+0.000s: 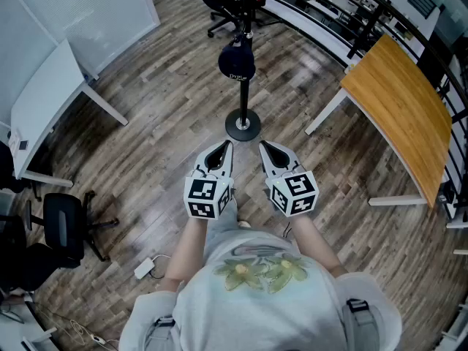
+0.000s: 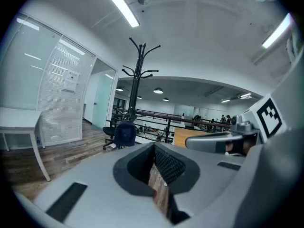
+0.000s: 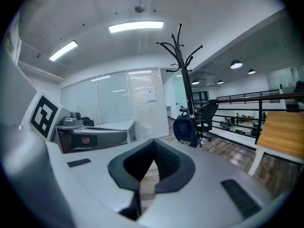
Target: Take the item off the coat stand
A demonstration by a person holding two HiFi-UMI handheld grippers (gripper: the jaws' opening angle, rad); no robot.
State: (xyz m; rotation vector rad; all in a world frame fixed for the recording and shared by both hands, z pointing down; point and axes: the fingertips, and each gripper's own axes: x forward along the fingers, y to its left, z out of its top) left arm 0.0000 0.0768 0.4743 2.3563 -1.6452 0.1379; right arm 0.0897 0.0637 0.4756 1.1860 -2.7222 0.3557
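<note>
- Navy cap (image 1: 236, 63) with pale lettering on it hangs on the black coat stand (image 1: 243, 97), low on the pole and well beneath the curved hooks at the top.
- Seen from the head view, the cap sits above the stand's round base (image 1: 243, 126), which rests on the wood-plank floor (image 1: 168, 101).
- Both gripper views show the cap straight ahead, beyond the jaw tips and well apart from them.
- Left gripper (image 1: 223, 151): its jaws are pressed together with nothing between them. Only a sliver of floor shows through the slit lower down.
- Right gripper (image 1: 267, 151): its jaws are likewise brought together and hold nothing.
- The two grippers are side by side, close together in front of the person's chest. Both aim at the stand's base, with their tips near it but not touching.
- Each gripper carries a cube with square markers at its rear. The person's hands hold them from behind.
- A desk with a light wooden top (image 1: 398, 108) on white legs stands to the right of the coat stand.
- A white desk (image 1: 44, 101) stands to the left, beside glass partitions.
- A black office chair (image 1: 62, 229) stands at lower left.
- A second black chair (image 1: 227, 2) is behind the stand, next to a dark railing.
- A small white charger (image 1: 144, 269) lies on the floor near the person's left arm.
</note>
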